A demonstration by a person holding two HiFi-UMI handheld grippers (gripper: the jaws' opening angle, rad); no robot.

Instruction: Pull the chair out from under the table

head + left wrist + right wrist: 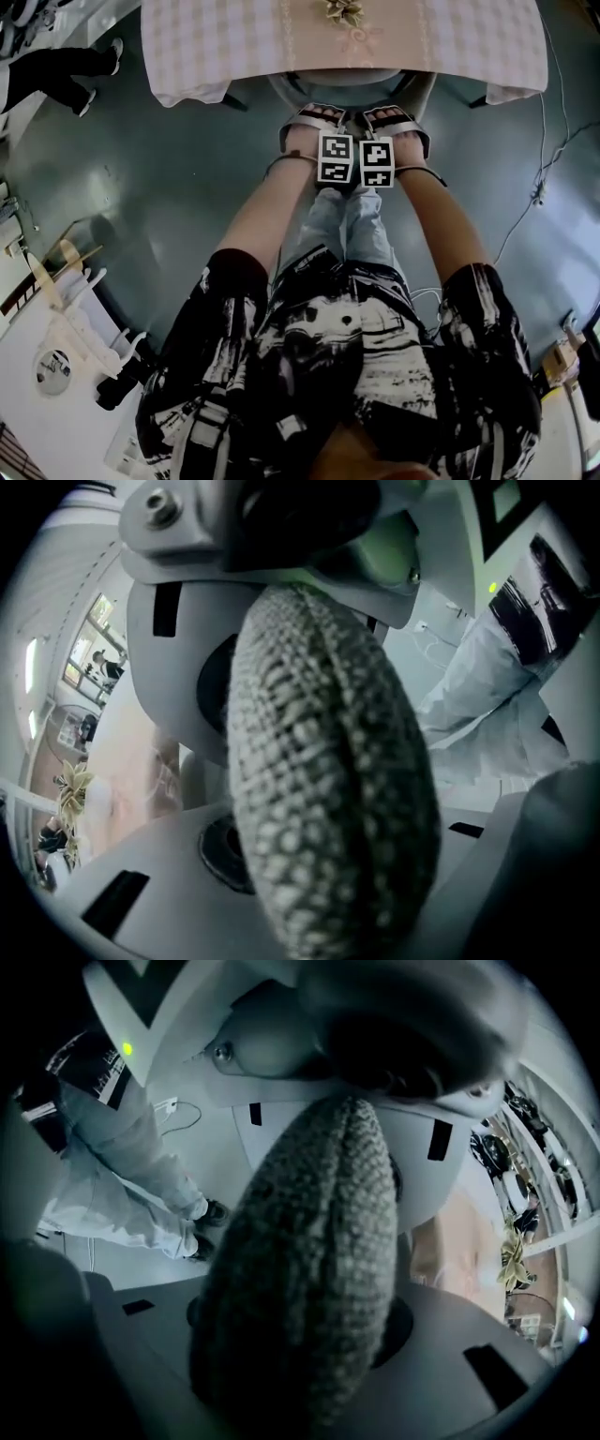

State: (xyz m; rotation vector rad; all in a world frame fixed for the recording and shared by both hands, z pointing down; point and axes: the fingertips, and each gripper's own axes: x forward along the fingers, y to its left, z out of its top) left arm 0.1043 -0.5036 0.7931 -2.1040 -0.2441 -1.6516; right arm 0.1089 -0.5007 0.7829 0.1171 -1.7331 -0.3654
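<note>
Clamping nubbly, rounded woven chair back (pixel 328 789)

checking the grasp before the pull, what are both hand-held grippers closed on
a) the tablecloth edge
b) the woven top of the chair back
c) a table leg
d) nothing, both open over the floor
b: in both gripper views the woven chair back sits pinched between the jaws, and the head view puts the left hand-held gripper and right hand-held gripper side by side at the edge of the table.
</note>
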